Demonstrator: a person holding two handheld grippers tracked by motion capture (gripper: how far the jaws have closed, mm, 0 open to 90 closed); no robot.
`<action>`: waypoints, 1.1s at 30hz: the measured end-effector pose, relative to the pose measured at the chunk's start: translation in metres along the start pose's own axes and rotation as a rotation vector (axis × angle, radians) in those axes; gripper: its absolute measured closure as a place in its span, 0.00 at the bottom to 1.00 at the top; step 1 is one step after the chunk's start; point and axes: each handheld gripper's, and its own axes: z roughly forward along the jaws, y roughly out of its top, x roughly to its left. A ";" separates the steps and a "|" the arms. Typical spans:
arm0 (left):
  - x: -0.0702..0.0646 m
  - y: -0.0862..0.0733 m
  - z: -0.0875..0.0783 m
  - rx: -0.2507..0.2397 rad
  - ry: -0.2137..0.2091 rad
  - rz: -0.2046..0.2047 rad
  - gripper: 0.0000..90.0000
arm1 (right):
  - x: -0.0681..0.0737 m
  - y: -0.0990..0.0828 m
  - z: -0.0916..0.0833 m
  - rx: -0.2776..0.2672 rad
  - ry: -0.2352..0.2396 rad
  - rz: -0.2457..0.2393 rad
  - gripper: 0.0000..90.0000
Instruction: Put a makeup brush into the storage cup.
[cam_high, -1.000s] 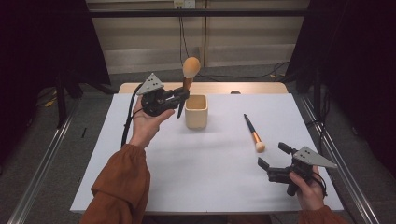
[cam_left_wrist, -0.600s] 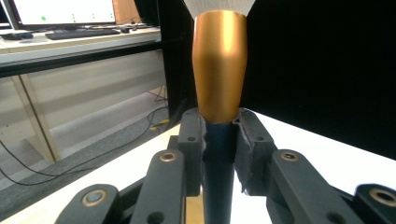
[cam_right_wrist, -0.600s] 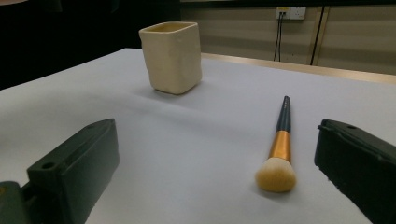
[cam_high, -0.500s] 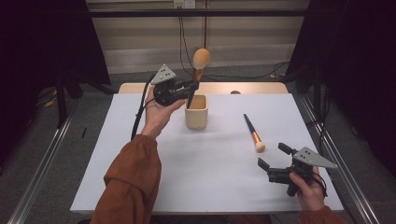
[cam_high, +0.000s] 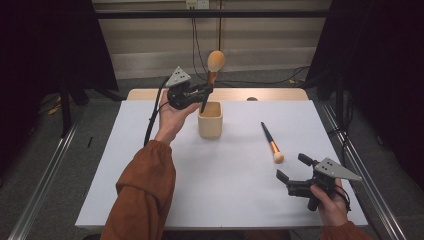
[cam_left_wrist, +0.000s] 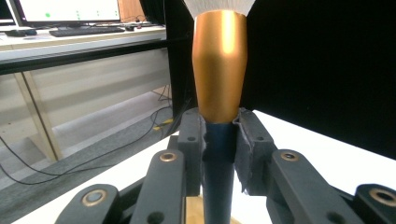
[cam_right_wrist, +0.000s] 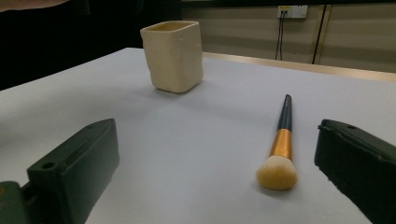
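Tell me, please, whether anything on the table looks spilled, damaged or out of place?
Nothing looks spilled or damaged. The cream cup stands upright, and the smaller brush lies flat on the white table, apart from the cup. The left gripper holds the large brush upright above the cup.

We look along the left hand-held gripper (cam_left_wrist: 219, 140), its two black jaws clamped tight on the dark blue handle of a makeup brush (cam_left_wrist: 219, 70). The brush stands upright btwn the pads, its copper-coloured ferrule rising just above them, w/ white bristles cut off at the top edge. Below lies the white worktop (cam_left_wrist: 327, 149). At left, in the bkgd, we see a desk w/ a lit monitor (cam_left_wrist: 70, 9) & keyboard (cam_left_wrist: 86, 31), plus cables on the grey floor (cam_left_wrist: 93, 140).
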 end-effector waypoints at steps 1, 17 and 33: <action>0.001 -0.001 0.001 -0.003 -0.002 -0.005 0.82 | 0.000 0.000 0.000 0.000 -0.001 -0.001 0.00; 0.008 -0.025 0.014 0.036 0.001 0.009 0.82 | -0.001 -0.001 0.000 0.007 0.003 0.003 0.00; 0.008 -0.046 0.017 0.065 -0.014 0.001 0.82 | -0.002 -0.001 0.000 0.010 0.001 -0.001 0.00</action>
